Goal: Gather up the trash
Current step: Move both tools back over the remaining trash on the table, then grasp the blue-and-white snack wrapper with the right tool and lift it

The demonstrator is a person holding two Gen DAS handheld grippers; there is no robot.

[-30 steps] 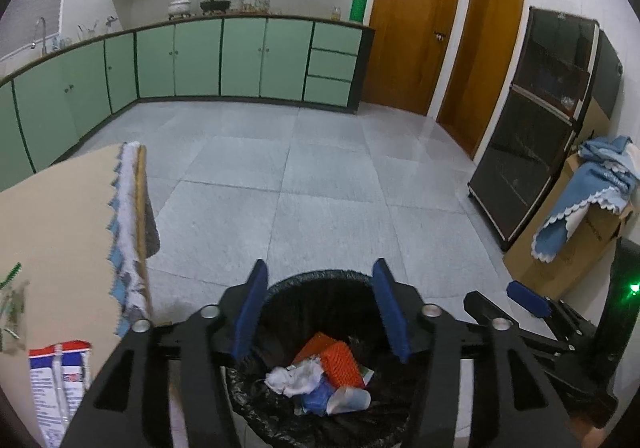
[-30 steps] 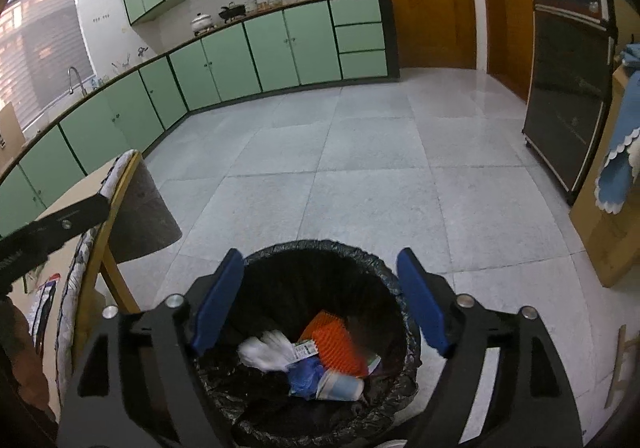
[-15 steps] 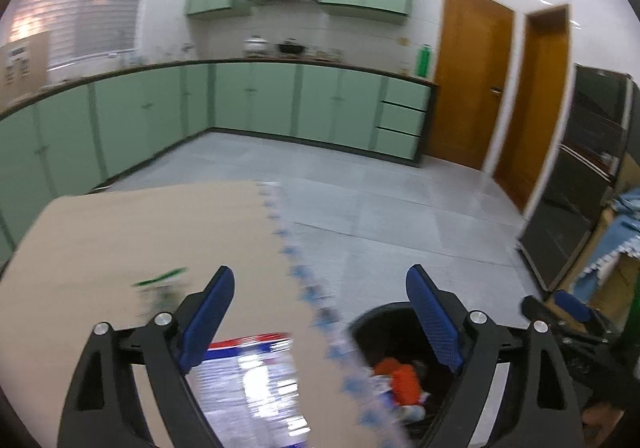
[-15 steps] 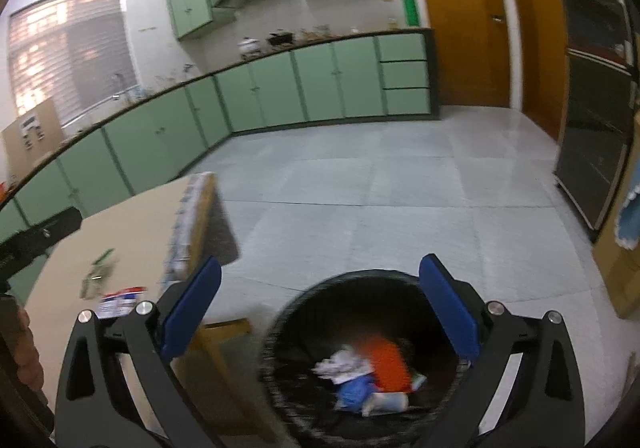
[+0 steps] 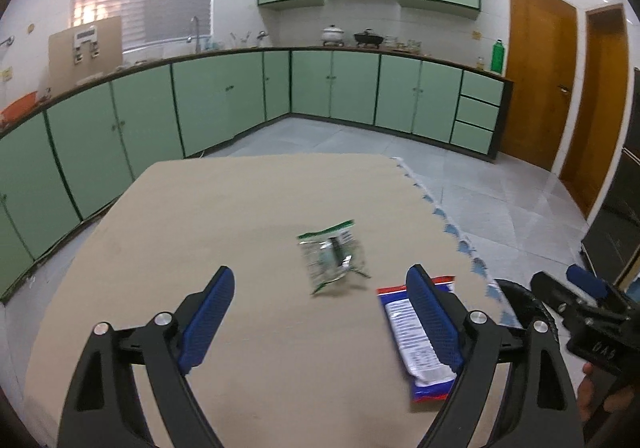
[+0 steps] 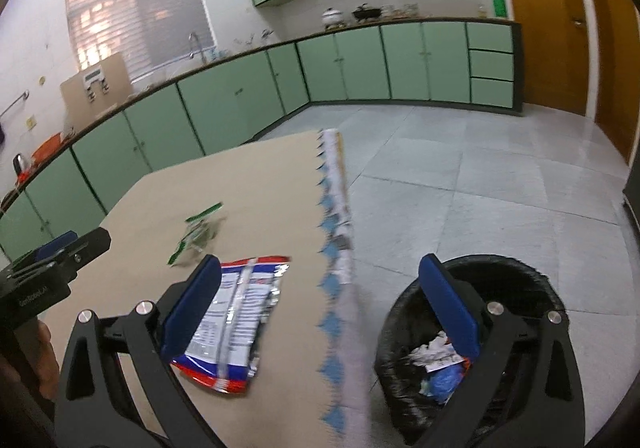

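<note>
Blue-padded left gripper point(image 5: 320, 312) hangs wide open above the tan table point(image 5: 224, 216).

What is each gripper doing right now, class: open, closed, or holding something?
Left gripper: open, holding nothing, above the table.
Right gripper: open, holding nothing, over the table edge beside the trash bin.
</note>
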